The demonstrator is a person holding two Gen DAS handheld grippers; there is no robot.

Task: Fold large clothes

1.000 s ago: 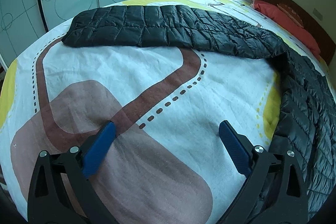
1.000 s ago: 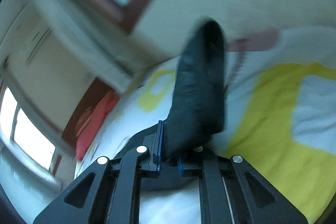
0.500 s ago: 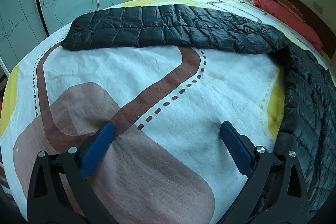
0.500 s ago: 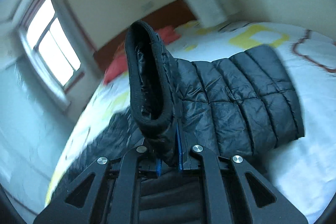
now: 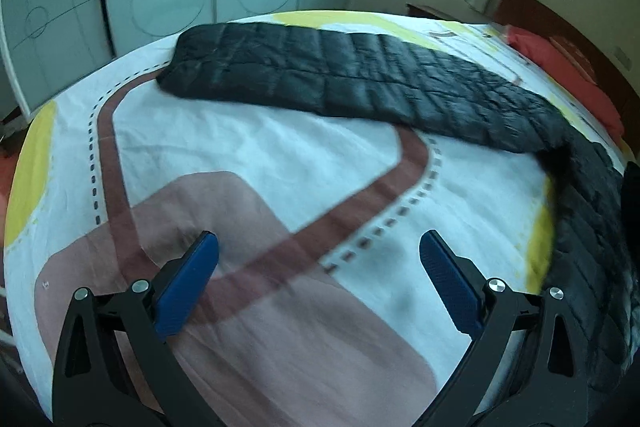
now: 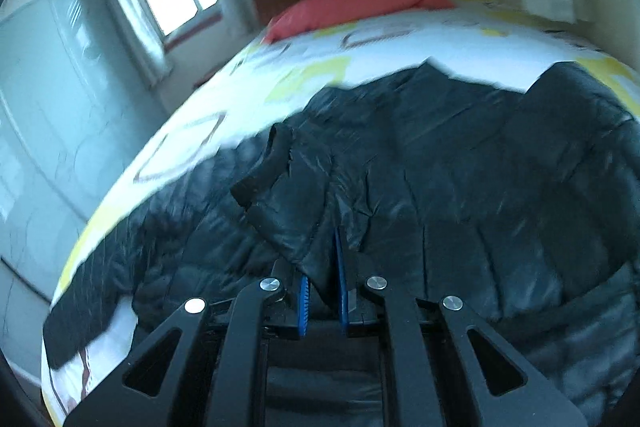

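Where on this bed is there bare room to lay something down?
Free: the bedspread between the left claw and the sleeve. Crowded: the puffer jacket covers the side where the right claw clamps it.

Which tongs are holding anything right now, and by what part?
The right tongs pinch the black puffer jacket by its sleeve, near the cuff. The left tongs are open and empty.

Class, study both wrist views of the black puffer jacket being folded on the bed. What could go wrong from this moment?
1. The right gripper pinches only a small bit of the slick jacket sleeve; it could slip free.
2. The left gripper hangs open over the bedspread, holding nothing, so the jacket may drag or bunch, skewing the fold.
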